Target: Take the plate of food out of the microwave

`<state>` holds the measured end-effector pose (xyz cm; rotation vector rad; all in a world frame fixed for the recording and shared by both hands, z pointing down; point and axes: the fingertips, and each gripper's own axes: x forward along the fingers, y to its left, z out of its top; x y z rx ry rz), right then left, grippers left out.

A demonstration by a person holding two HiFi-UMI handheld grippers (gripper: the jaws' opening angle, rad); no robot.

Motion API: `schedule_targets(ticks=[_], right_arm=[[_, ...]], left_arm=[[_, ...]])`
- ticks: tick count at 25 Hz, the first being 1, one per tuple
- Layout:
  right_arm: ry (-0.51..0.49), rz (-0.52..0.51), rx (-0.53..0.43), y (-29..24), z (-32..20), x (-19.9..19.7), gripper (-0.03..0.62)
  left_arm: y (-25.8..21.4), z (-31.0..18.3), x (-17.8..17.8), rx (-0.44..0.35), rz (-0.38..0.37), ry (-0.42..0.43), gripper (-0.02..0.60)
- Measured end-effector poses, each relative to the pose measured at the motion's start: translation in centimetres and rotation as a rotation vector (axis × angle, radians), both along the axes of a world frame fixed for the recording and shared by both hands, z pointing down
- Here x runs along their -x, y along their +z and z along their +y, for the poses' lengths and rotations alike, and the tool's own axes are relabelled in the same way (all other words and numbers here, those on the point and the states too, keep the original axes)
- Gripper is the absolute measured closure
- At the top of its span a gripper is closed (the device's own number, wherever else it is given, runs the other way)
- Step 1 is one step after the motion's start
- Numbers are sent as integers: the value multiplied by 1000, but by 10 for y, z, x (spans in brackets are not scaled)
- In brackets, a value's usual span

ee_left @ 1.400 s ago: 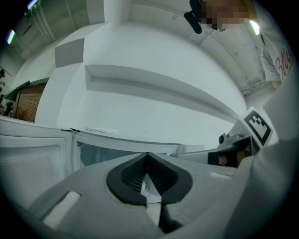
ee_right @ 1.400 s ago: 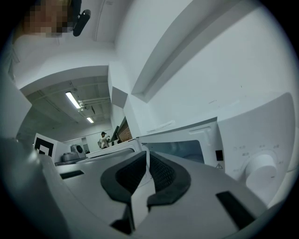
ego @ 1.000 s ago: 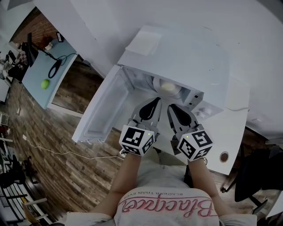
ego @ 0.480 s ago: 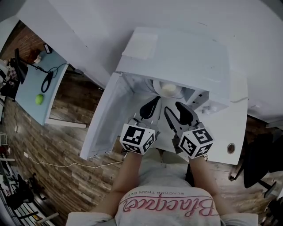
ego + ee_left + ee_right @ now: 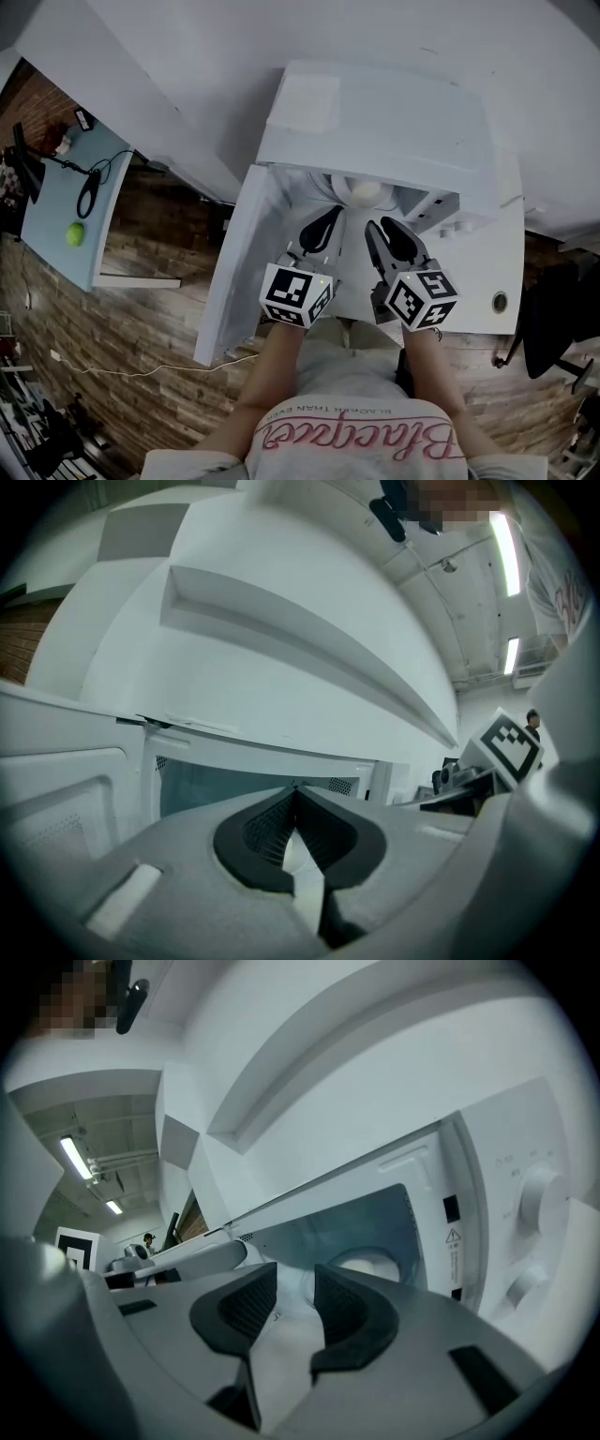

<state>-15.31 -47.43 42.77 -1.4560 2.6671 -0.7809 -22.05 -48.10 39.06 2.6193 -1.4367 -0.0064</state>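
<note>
The white microwave (image 5: 375, 122) stands with its door (image 5: 239, 272) swung open to the left. Inside, a pale plate of food (image 5: 361, 192) lies on the cavity floor; the right gripper view shows the plate (image 5: 370, 1265) beyond the jaws. My left gripper (image 5: 333, 214) is at the mouth of the cavity, its jaws shut tip to tip (image 5: 293, 794) on nothing. My right gripper (image 5: 382, 225) is beside it, just short of the plate. It is open (image 5: 295, 1279); its jaws have just been closing partway from wide open, with nothing between them.
Two control knobs (image 5: 539, 1194) sit on the microwave's panel, right of the opening. The microwave stands on a white counter (image 5: 487, 272) with a round cable hole (image 5: 500, 302). At far left, a light table holds a green ball (image 5: 74, 233) and a black cable (image 5: 87, 192). Wooden floor lies below.
The right gripper's jaws went from shut to wide open, then narrowed somewhat. Both grippers edged toward the microwave's opening. The left gripper stayed shut.
</note>
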Motion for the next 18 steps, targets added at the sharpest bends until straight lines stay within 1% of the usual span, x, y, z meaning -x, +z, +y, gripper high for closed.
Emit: schedule_targets(ticks=[4, 9, 14, 18], right_arm=[[57, -21, 31, 7, -6, 7, 464], [84, -3, 54, 16, -12, 12, 462], [132, 5, 75, 27, -19, 2, 461], [163, -42, 116, 37, -26, -9, 452]], left_arm=[[5, -4, 10, -1, -1, 34, 575], [12, -9, 13, -7, 0, 70, 575], [16, -14, 6, -15, -3, 93, 575], [20, -21, 3, -12, -8, 89, 575]])
